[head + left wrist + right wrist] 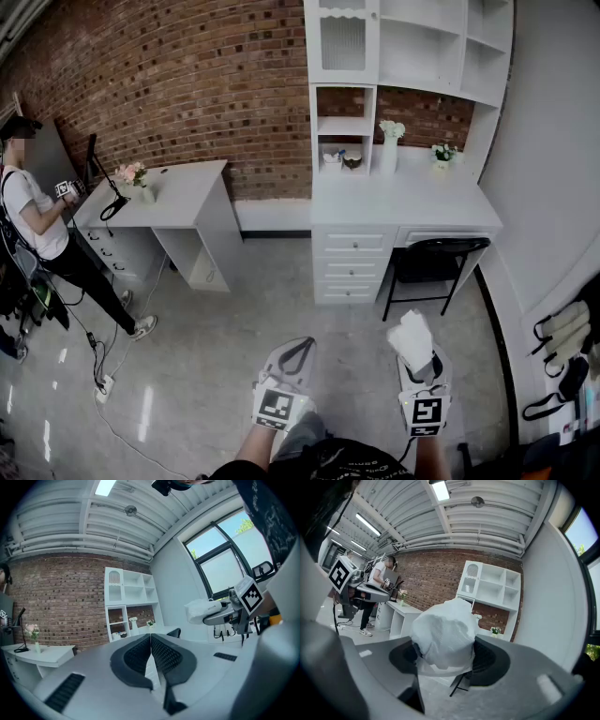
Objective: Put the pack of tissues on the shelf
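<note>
The pack of tissues (411, 336) is a soft white bundle, and my right gripper (419, 358) is shut on it above the floor, well short of the desk. In the right gripper view the pack of tissues (444, 637) bulges out between the two dark pads and hides the fingertips. My left gripper (296, 352) hangs beside it, shut with nothing in it; its pads (165, 654) meet along a thin line. The white shelf (412, 47) stands over the white desk (403, 202) against the brick wall, far ahead. In the left gripper view the pack of tissues (199, 610) shows at the right.
A black chair (433, 264) is tucked under the desk's right side. Small flower vases (389, 150) stand on the desk top. At the left a second white desk (173, 202) has a person (42, 225) standing by it. Cables (101, 375) trail on the floor there. Bags hang at the far right wall (562, 347).
</note>
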`<state>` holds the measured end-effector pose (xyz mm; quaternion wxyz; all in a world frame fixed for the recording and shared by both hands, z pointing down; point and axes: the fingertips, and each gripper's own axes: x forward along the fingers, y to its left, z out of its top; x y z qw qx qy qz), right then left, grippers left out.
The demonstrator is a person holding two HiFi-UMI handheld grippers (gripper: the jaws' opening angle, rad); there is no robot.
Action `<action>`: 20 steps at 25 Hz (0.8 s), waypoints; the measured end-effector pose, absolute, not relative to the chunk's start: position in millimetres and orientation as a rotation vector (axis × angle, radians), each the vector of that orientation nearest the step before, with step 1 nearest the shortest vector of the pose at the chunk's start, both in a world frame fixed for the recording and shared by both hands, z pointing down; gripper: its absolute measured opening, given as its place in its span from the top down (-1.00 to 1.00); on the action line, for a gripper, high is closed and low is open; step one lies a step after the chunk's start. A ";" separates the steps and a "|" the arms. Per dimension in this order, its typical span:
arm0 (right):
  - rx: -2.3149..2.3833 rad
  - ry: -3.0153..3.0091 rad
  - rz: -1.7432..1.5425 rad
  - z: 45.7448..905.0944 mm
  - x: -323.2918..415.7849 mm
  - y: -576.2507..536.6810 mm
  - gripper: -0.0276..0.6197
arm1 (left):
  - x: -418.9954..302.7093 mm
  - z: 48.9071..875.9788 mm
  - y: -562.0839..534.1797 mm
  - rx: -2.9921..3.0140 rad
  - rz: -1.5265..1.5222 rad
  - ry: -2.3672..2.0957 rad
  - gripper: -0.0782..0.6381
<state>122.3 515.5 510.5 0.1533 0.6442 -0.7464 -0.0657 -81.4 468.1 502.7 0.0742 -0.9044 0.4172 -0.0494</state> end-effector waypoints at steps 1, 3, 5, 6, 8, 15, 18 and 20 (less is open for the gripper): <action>1.849 -2.141 -0.187 510.6 122.6 516.7 0.14 | -80.0 503.0 469.2 -2.716 -0.147 1.253 0.75; 1.850 -2.139 -0.186 511.5 122.5 519.2 0.14 | -78.0 504.2 471.4 -2.720 -0.145 1.256 0.75; 1.843 -2.137 -0.189 513.9 121.1 521.7 0.14 | -77.4 505.9 473.1 -2.723 -0.145 1.258 0.75; 1.839 -2.136 -0.188 515.1 120.2 522.6 0.14 | -77.3 506.6 473.4 -2.726 -0.144 1.258 0.75; 1.835 -2.133 -0.183 516.9 119.5 523.4 0.14 | -76.8 506.7 473.0 -2.735 -0.136 1.260 0.75; 1.855 -2.132 -0.161 521.9 123.9 513.9 0.14 | -71.8 512.7 461.7 -2.755 -0.129 1.256 0.75; 1.877 -2.153 -0.134 523.2 123.9 500.9 0.10 | -75.0 515.6 448.4 -2.764 -0.124 1.261 0.75; 1.876 -2.150 -0.128 523.1 121.6 488.3 0.09 | -76.6 515.3 435.2 -2.773 -0.124 1.251 0.75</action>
